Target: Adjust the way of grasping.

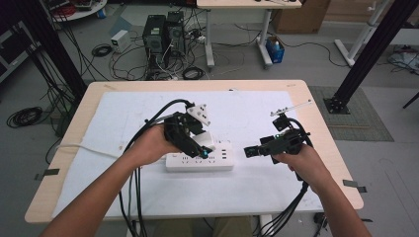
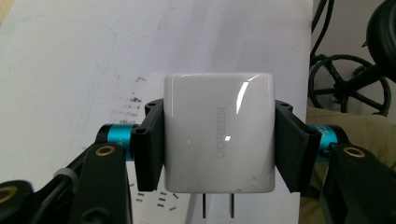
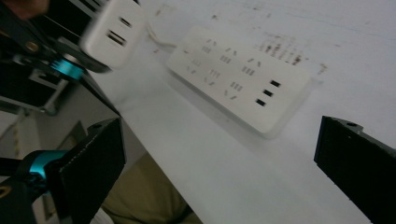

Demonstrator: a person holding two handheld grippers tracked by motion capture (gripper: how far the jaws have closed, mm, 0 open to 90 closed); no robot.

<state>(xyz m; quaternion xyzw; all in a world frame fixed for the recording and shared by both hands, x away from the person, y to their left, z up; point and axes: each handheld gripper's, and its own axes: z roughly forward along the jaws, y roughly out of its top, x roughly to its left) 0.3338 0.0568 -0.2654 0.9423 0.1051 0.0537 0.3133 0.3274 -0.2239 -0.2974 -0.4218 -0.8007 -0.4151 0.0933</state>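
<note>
White charger (image 2: 218, 133) clamped between left gripper (image 2: 218, 140) fingers (image 2: 148, 144), prongs just above power strip (image 1: 199, 161). Right gripper (image 3: 219, 163) fingers (image 3: 95, 161) wide, empty, strip beyond.

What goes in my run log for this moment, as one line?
left tongs: shut on charger | above power strip | right tongs: open

Glossy white plastic charger (image 2: 218, 133)
</note>
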